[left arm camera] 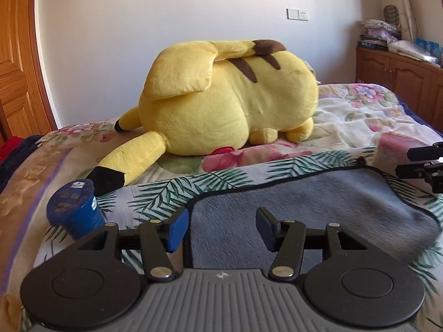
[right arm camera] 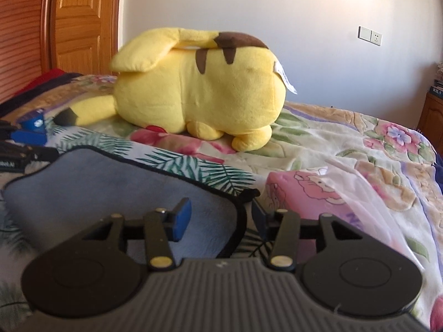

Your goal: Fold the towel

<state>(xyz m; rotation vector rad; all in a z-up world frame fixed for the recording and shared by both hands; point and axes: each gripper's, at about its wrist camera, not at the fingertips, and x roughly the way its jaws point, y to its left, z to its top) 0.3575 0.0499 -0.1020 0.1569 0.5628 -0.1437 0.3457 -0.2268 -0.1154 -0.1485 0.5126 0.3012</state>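
Note:
A towel lies on the bed, folded over so its grey back (left arm camera: 318,207) covers part of its palm-leaf printed face (left arm camera: 221,179). My left gripper (left arm camera: 221,228) is open and empty over the grey flap's left edge. The towel also shows in the right wrist view (right arm camera: 97,193). My right gripper (right arm camera: 221,218) is open and empty, its jaws on either side of the flap's black-bound right corner (right arm camera: 243,193). The right gripper shows at the far right edge of the left wrist view (left arm camera: 426,166).
A big yellow plush toy (left arm camera: 229,102) lies on the floral blanket (left arm camera: 360,116) just behind the towel. A blue cup (left arm camera: 77,210) stands by the towel's left edge. A wooden door (right arm camera: 80,19) is at left, a wooden cabinet (left arm camera: 401,74) at right.

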